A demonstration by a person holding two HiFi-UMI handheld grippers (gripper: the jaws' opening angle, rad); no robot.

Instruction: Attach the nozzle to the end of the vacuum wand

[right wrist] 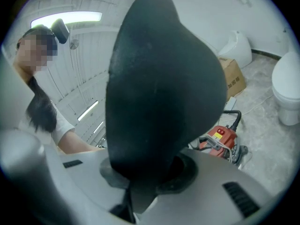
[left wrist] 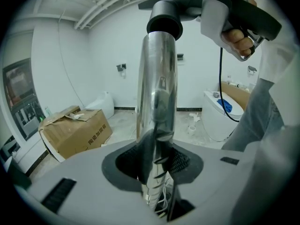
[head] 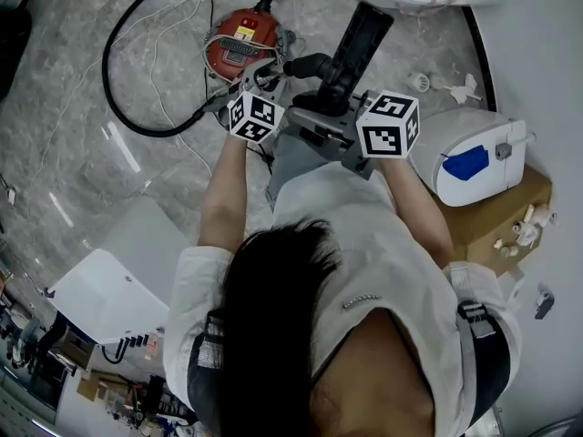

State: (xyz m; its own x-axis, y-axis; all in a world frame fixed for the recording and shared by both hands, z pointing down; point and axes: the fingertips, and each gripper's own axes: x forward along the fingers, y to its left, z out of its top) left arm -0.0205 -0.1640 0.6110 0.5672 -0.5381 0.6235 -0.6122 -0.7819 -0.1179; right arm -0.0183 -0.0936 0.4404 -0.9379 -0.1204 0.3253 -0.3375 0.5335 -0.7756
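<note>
Clamping the wand (left wrist: 157, 88) in the left tool (left wrist: 157, 167), the nozzle (right wrist: 164, 78) in the right tool (right wrist: 140, 175). Align axes, then push straight.

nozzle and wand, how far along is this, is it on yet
Done: both parts are picked up. The left gripper is clamped on the chrome wand, and the right gripper on the black nozzle.
In hand: the wand's end meets the nozzle's collar and looks inserted.
Left: whether it is fully home can't be told. Probably a firm push, then release.
</note>
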